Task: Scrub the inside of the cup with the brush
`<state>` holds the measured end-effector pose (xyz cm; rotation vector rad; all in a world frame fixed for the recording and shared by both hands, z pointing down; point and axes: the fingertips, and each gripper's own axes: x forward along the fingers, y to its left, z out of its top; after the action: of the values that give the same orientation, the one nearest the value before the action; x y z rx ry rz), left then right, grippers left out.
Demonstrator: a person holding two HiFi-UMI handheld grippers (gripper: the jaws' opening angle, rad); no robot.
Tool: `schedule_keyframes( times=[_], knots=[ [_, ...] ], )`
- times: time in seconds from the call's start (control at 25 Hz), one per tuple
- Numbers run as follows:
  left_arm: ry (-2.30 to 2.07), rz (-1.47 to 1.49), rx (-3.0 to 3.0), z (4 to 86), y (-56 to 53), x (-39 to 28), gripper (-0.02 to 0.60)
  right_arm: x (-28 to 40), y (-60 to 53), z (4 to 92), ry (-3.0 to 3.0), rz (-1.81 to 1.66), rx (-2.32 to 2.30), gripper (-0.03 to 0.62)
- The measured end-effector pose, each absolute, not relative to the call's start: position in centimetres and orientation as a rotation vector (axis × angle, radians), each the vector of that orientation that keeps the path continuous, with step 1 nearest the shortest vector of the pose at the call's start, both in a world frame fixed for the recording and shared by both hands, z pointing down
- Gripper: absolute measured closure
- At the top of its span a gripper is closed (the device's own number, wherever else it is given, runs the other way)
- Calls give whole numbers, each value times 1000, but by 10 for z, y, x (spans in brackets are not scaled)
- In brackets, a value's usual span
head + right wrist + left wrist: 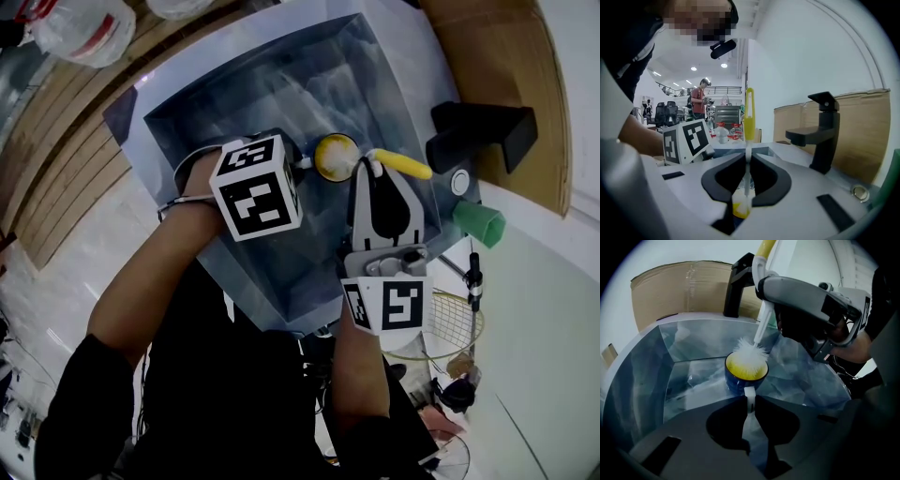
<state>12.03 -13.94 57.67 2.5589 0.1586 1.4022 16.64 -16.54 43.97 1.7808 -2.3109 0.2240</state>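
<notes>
View of a two-handed hold over a sink (pixel 281 84), seen from the head and from both grippers.

**Left gripper** (pixel 750 403): jaws drawn close together and clamped on the thin white handle (pixel 749 394) of the cup (pixel 746 373). The cup sits directly ahead of the jaw tips, upright, blue outside and yellow inside, low in the sink basin. In the head view this gripper (pixel 305 164) reaches in with its marker cube (pixel 255 187) uppermost, and the cup (pixel 336 157) lies just beyond its tips.

**Right gripper** (pixel 747 164): jaws closed on the white stem of the brush (pixel 749 112). The yellow grip end of the brush rises above the jaws; the stem runs down between them toward the yellow cup interior (pixel 740 206) seen below the tips. From the left gripper view the right gripper (pixel 806 301) hangs above and beyond the cup, with the brush (pixel 758 329) slanting down from it so that the white bristles (pixel 750 355) rest in the cup mouth.

**Surroundings:** a black faucet (pixel 822 131) stands ahead and to the right of the right gripper, on the sink rim. A green object (pixel 480 223) lies beside the right gripper (pixel 375 183), outside the basin. A standing person (pixel 699 101) is visible far beyond the left gripper's marker cube (pixel 686 140).
</notes>
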Motion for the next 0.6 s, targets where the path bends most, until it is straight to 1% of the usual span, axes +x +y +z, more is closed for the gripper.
schedule_keyframes(
  times=[0.2,0.28,0.4,0.6],
  knots=[
    [167,1396,2555,576,-139,121,517,178,-158,389,-2338,139,1840,546],
    [165,1393,2556,576,-139,121,517,184,-154,382,-2336,146,1850,546],
    [160,1399,2559,576,-139,121,517,185,-152,393,-2336,198,1860,546],
    [160,1404,2556,577,-139,121,517,165,-160,442,-2342,345,1799,546]
  ],
)
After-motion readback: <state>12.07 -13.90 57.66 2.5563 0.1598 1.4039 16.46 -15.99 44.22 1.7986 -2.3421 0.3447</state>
